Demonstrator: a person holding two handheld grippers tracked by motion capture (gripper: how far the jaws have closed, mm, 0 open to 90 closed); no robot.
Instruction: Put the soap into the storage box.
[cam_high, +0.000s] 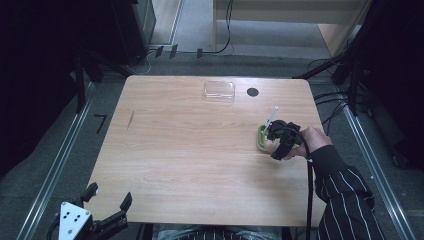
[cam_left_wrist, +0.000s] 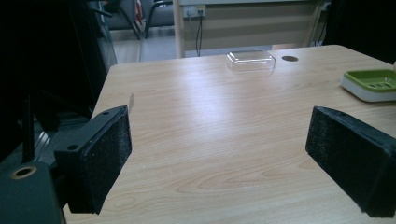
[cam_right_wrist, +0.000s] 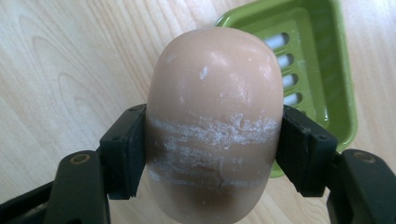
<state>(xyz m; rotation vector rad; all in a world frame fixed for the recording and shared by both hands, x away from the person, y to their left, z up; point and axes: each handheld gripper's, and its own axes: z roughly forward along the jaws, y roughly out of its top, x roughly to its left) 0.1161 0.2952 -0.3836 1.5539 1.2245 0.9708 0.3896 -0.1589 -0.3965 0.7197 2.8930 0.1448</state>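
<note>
right gripper (cam_right_wrist: 212, 154) clamped on soap (cam_right_wrist: 215, 116) just above green dish (cam_right_wrist: 336, 70) at table's right edge, left gripper (cam_left_wrist: 219, 154) open and idle; centre soap over slots, lower flat, then release

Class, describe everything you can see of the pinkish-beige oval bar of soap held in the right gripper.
The pinkish-beige oval bar of soap looks smooth and glossy, rounded at the end. A band of white scuffed scrapes crosses its middle. The right gripper is shut on it, one black pad pressing each long side. It hangs above the wooden table, partly over the green slotted soap dish, not touching either as far as can be seen.
</note>
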